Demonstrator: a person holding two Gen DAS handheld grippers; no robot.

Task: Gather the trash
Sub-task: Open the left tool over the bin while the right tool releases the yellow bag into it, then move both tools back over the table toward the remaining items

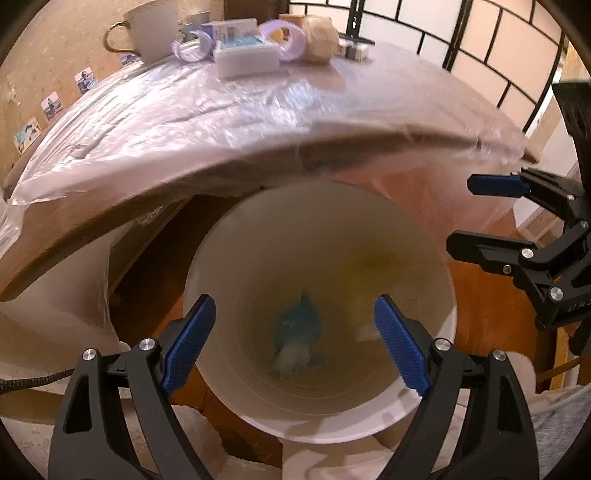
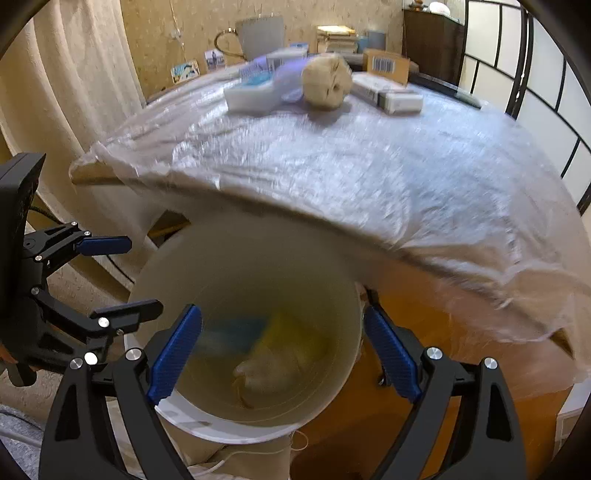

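A white bucket [image 1: 417,236] stands on the floor below the table edge; it also shows in the right wrist view [image 2: 236,266]. Blurred trash lies inside: a blue-and-white piece [image 1: 297,332], something yellow [image 2: 295,332] and a tan crumpled wad [image 2: 266,373]. My left gripper [image 1: 295,343] is open and empty above the bucket mouth. My right gripper [image 2: 284,354] is open and empty over the bucket too, and it shows at the right of the left wrist view [image 1: 476,218]. A crumpled tan paper ball [image 2: 327,82] lies on the table; it shows in the left wrist view as well [image 1: 320,38].
The table [image 2: 332,166] is covered in clear plastic film. At its far end stand a big cup [image 1: 151,29], white boxes [image 1: 247,61], lilac plastic rings [image 1: 286,37] and a barcoded carton [image 2: 386,64]. A curtain [image 2: 74,92] hangs left; a gridded screen [image 1: 480,40] stands right.
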